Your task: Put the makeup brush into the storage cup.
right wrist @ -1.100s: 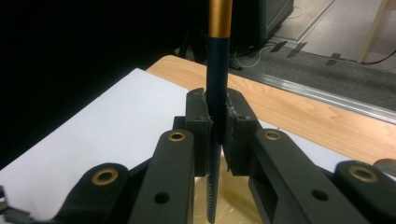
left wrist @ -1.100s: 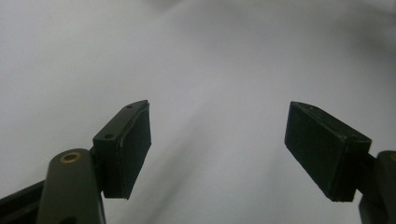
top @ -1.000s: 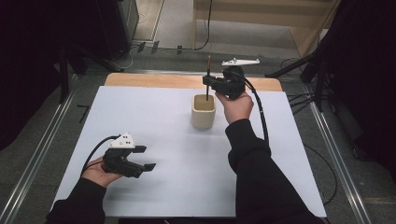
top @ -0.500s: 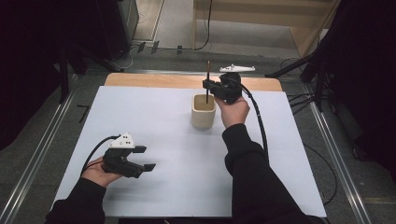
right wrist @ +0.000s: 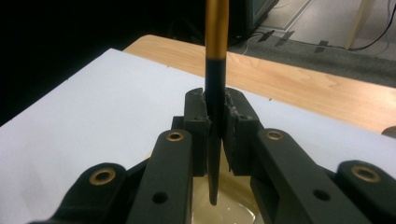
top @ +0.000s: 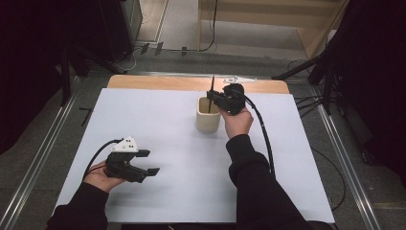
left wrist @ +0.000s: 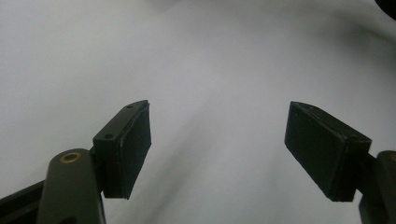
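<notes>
The right tongs (right wrist: 215,119) are clamped on a thin upright stick (right wrist: 216,70), black below and gold above. Its lower tip hangs over the cream cup (right wrist: 224,212) at six o'clock. White surface (right wrist: 93,107) spreads toward nine; bare wood edge (right wrist: 299,86) lies toward one.

The high view looks forward and down over the whole table (top: 158,120). Each hand-held gripper's camera sits close above the white tabletop, the left one perhaps nearest, blurred.

Left gripper (top: 143,168) gapes wide; right gripper (top: 211,97) is clamped tight.
</notes>
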Action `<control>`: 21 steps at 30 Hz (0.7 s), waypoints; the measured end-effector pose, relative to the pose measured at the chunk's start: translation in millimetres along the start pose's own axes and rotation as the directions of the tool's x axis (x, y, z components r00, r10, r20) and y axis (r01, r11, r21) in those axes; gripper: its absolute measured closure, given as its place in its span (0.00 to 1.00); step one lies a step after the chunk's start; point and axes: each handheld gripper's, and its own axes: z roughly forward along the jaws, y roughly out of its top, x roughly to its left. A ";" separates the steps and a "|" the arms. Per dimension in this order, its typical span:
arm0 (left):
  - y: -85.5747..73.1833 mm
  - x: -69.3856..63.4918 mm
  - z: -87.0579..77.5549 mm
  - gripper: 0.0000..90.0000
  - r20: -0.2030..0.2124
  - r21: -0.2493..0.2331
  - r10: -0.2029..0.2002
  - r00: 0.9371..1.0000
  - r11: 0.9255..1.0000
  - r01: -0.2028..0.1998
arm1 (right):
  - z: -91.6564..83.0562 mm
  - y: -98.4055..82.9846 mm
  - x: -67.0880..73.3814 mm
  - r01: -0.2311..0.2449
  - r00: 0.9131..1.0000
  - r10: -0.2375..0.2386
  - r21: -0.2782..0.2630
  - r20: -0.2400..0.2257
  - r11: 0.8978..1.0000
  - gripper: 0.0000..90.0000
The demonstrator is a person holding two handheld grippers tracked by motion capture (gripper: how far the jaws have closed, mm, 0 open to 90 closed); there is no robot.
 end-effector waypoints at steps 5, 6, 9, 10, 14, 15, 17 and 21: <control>0.2 -0.3 0.1 0.26 0.000 0.000 0.000 1.000 1.000 0.000 | 1.0 -6.3 0.6 0.012 1.000 -0.013 0.022 0.007 1.000 0.91; 0.2 -0.4 0.1 0.26 0.000 0.000 0.000 1.000 1.000 0.000 | 0.3 -6.8 0.3 0.015 1.000 -0.015 0.019 0.009 1.000 0.91; 0.0 -0.2 0.1 0.26 -0.001 -0.001 0.000 1.000 1.000 0.000 | -1.3 -6.2 0.0 0.013 1.000 -0.013 0.023 0.005 1.000 0.86; 0.0 0.0 0.0 0.26 -0.002 -0.001 0.000 1.000 1.000 0.000 | -2.1 -5.5 0.0 0.018 1.000 -0.019 0.017 0.003 1.000 0.76; 0.0 0.1 0.1 0.26 -0.002 0.000 0.000 1.000 1.000 0.000 | -7.9 -2.8 0.7 0.060 0.998 -0.059 -0.039 0.013 0.997 0.28; 0.0 0.1 0.2 0.26 -0.001 0.000 0.001 1.000 1.000 -0.001 | -9.7 -2.3 0.4 0.058 0.998 -0.058 -0.042 0.004 0.997 0.28; 0.1 -0.2 0.4 0.26 -0.001 0.002 0.002 1.000 1.000 -0.002 | -12.9 -1.5 -0.2 0.057 0.998 -0.057 -0.037 -0.019 0.998 0.28; 0.0 0.0 0.1 0.26 -0.003 0.000 0.001 1.000 1.000 -0.001 | -17.8 -0.5 -0.4 0.065 0.998 -0.065 -0.024 -0.023 0.998 0.27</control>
